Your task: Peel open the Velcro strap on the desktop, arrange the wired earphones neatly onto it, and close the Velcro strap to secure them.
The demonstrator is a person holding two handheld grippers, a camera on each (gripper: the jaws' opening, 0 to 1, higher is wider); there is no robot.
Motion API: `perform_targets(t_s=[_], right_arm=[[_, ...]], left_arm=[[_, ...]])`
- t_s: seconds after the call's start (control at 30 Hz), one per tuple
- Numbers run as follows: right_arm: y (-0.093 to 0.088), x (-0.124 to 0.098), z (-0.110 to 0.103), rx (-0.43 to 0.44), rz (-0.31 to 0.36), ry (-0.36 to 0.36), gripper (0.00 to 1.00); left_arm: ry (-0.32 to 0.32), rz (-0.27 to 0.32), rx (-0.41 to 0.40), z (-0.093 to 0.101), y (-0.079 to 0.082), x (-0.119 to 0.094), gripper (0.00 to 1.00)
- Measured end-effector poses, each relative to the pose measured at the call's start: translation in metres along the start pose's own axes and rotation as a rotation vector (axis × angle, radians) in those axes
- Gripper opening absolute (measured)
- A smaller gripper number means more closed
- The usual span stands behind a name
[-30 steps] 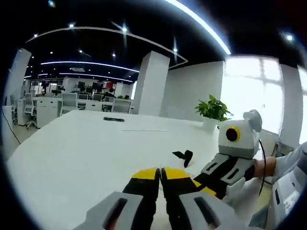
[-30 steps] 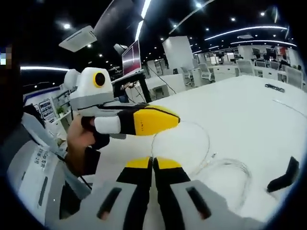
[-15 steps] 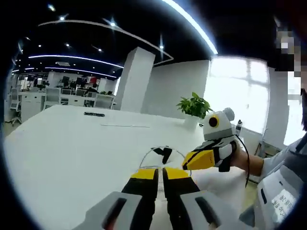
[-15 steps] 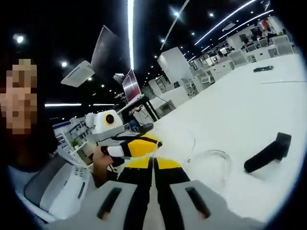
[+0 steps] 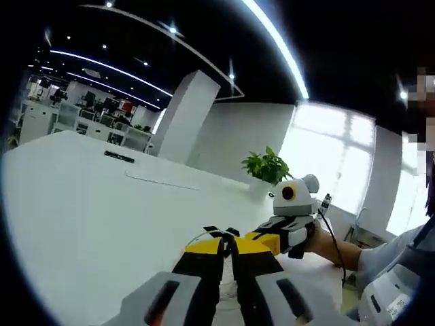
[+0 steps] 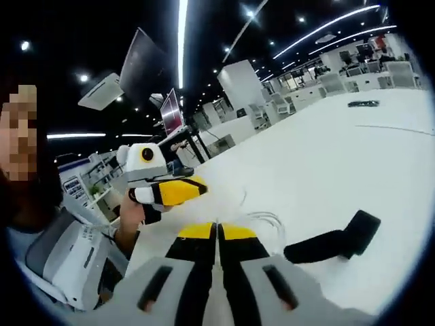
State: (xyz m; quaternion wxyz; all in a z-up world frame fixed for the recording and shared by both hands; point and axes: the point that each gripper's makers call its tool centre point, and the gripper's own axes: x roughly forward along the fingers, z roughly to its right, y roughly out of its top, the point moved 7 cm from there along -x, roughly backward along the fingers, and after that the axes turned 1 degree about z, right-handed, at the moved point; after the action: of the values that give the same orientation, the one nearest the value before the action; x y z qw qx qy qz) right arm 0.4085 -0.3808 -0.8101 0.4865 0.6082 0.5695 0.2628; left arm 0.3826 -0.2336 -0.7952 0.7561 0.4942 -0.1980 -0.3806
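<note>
- Your left claw (image 5: pixel 228 250) has its yellow-tipped jaws pressed together with nothing between them, hanging above the white surface (image 5: pixel 81 197).
- Your right claw (image 6: pixel 217 236) looks the same in its own view: jaws closed tight, nothing gripped.
- The Velcro strap (image 6: pixel 333 242) is the black strip lying flat on the surface just right of the right claw's tips in the right gripper view, with its wider end pointing away from you.
- The wired earphones (image 6: pixel 266 221) sit as a loose white loop of cable on the surface right past the right claw's tips, just beside the near end of the strap. Can't tell if they actually touch.
- In the left gripper view your right claw (image 5: pixel 262 239) comes in from the right, its yellow tips close to the left claw's tips. A bit of black strap and thin cable peeks out just behind them, too small to make out properly.
- In the right gripper view your left claw (image 6: pixel 178 191) hovers off to the left, held in your hand (image 6: pixel 132 216).
- A potted plant (image 5: pixel 266 167) stands at the far edge of the surface, near the bright window.
</note>
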Motion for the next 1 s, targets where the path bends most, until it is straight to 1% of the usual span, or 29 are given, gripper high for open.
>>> perform_targets(t_s=[0.1, 0.2, 0.23, 0.3, 0.33, 0.37, 0.4, 0.47, 0.5, 0.53, 0.57, 0.63, 0.7, 0.73, 0.77, 0.83, 1.0], right_arm=[[0.002, 0.004, 0.002, -0.02, -0.016, -0.021, 0.04], [0.004, 0.005, 0.001, -0.008, -0.008, -0.028, 0.04], [0.004, 0.005, -0.002, -0.005, 0.012, -0.015, 0.04], [0.0, 0.004, -0.005, 0.022, 0.018, -0.002, 0.04], [-0.001, 0.003, -0.006, 0.025, 0.02, -0.001, 0.04], [-0.003, 0.002, -0.006, 0.035, 0.034, -0.008, 0.04], [-0.004, 0.001, -0.006, 0.045, 0.061, -0.018, 0.04], [-0.008, -0.001, -0.005, 0.047, 0.066, -0.024, 0.04], [-0.009, -0.001, -0.004, 0.034, 0.055, -0.04, 0.04], [-0.01, -0.002, -0.003, 0.003, 0.037, -0.059, 0.04], [-0.01, -0.001, -0.003, -0.014, 0.033, -0.073, 0.04], [-0.012, 0.002, -0.004, -0.009, 0.034, -0.091, 0.04], [-0.015, 0.003, -0.001, 0.032, 0.03, -0.127, 0.04], [-0.015, 0.003, -0.001, 0.033, 0.027, -0.126, 0.04], [-0.016, 0.003, -0.002, 0.035, 0.017, -0.128, 0.04], [-0.018, 0.001, 0.0, 0.016, -0.022, -0.183, 0.04], [-0.018, 0.002, -0.011, -0.023, -0.049, -0.191, 0.04]], left_arm=[[-0.001, -0.003, -0.008, -0.004, 0.003, 0.005, 0.08], [-0.005, 0.0, -0.024, -0.006, 0.002, 0.008, 0.08], [-0.009, -0.002, -0.032, -0.007, 0.0, 0.009, 0.08], [-0.013, -0.012, -0.05, -0.007, -0.005, 0.01, 0.08], [-0.017, -0.026, -0.06, -0.007, -0.008, 0.009, 0.08], [-0.023, -0.034, -0.061, -0.006, -0.01, 0.009, 0.08], [-0.024, -0.037, -0.065, -0.005, -0.013, 0.008, 0.08], [-0.022, -0.046, -0.073, -0.005, -0.017, 0.008, 0.08], [-0.023, -0.05, -0.075, -0.004, -0.018, 0.007, 0.08], [-0.024, -0.052, -0.077, -0.004, -0.019, 0.007, 0.08], [-0.023, -0.052, -0.078, -0.003, -0.02, 0.007, 0.08], [-0.015, -0.054, -0.07, -0.003, -0.021, 0.008, 0.08], [-0.01, -0.058, -0.063, -0.003, -0.023, 0.008, 0.08], [-0.011, -0.062, -0.063, -0.003, -0.025, 0.009, 0.08], [-0.014, -0.064, -0.065, -0.002, -0.025, 0.009, 0.08], [-0.014, -0.066, -0.067, -0.002, -0.026, 0.01, 0.09], [-0.022, -0.07, -0.068, 0.002, -0.028, 0.012, 0.1]])
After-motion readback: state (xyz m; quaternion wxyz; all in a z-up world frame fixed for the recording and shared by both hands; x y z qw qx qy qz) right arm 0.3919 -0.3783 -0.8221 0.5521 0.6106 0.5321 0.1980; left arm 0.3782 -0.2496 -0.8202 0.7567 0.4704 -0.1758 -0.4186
